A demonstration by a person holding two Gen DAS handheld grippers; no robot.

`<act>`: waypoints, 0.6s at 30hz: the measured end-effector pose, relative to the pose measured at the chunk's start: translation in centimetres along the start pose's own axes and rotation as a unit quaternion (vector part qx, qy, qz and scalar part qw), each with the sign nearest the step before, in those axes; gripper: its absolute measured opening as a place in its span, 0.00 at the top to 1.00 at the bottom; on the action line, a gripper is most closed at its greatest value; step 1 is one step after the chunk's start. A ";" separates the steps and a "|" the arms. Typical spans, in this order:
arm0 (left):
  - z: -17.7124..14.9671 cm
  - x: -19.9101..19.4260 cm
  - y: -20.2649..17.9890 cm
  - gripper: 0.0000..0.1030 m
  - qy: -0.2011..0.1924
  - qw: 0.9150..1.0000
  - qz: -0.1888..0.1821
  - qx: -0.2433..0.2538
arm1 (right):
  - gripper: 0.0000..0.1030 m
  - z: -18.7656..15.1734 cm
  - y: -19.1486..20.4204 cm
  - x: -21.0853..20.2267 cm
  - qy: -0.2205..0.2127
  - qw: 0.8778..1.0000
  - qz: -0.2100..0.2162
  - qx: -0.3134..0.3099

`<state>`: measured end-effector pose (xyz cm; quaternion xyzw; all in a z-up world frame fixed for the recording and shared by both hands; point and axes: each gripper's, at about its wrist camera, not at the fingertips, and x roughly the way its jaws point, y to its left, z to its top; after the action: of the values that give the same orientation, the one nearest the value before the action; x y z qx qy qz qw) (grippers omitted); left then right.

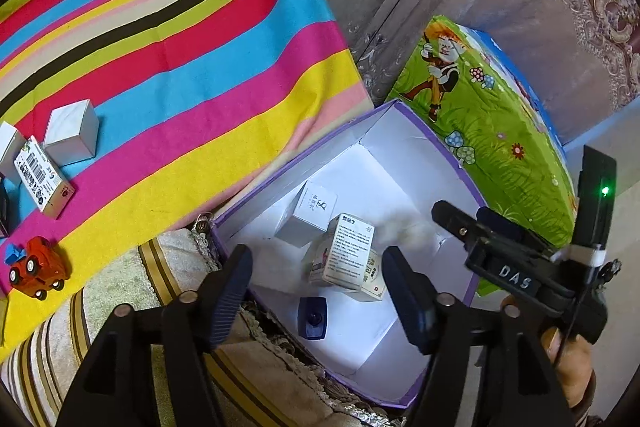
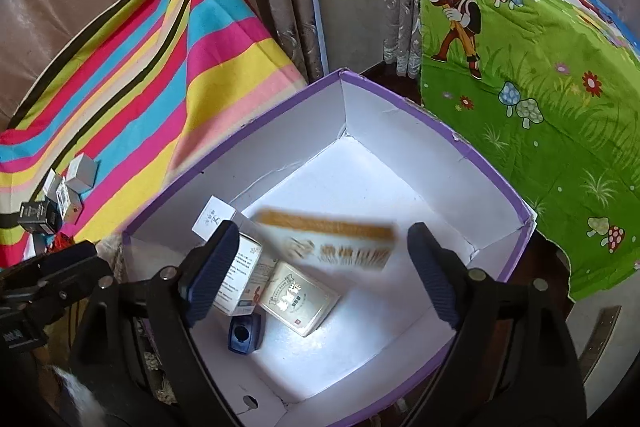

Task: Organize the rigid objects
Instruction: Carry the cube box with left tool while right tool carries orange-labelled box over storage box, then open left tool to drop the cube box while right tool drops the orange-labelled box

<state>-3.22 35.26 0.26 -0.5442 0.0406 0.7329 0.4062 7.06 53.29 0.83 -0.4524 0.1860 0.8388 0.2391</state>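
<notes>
An open purple box (image 2: 440, 123) with a white inside sits below both grippers. On its floor lie a white cube carton (image 1: 310, 215), a white carton with printed text (image 1: 352, 251), a cream and gold carton (image 2: 300, 299) and a small blue item (image 2: 244, 335). My left gripper (image 1: 316, 283) hangs open over the near side, and its pads touch nothing. My right gripper (image 2: 320, 267) is open too. A yellow and white carton (image 2: 332, 239) shows blurred between its fingers, clear of both pads.
A striped cloth (image 1: 180, 59) to the left carries a silver cube (image 1: 72, 133), a barcode carton (image 1: 42, 179), a black box (image 2: 38, 217) and a red toy car (image 1: 36, 271). A green cartoon cloth (image 1: 480, 115) lies to the right. Curtains hang behind.
</notes>
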 end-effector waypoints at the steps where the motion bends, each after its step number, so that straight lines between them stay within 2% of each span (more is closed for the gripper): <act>1: 0.0 -0.1 0.1 0.30 0.000 1.000 0.001 -0.002 | 0.13 0.0 0.2 0.0 0.000 1.000 -0.004 -0.004; 8: -0.2 -1.7 -0.2 0.27 -0.021 0.999 0.025 0.001 | 0.09 0.1 1.4 -0.6 -0.002 0.999 -0.021 -0.034; 12: -0.7 -2.7 0.4 0.27 -0.051 0.998 0.032 -0.024 | 0.09 0.3 2.5 -1.0 -0.008 0.998 -0.039 -0.052; 18: -1.0 -3.9 0.3 0.27 -0.061 0.998 0.020 0.004 | 0.09 0.6 3.5 -2.7 -0.049 0.996 -0.049 -0.055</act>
<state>-2.40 32.39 2.96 -0.4957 0.0299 0.7727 0.3954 5.92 50.17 3.76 -0.4317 0.1048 0.8563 0.2634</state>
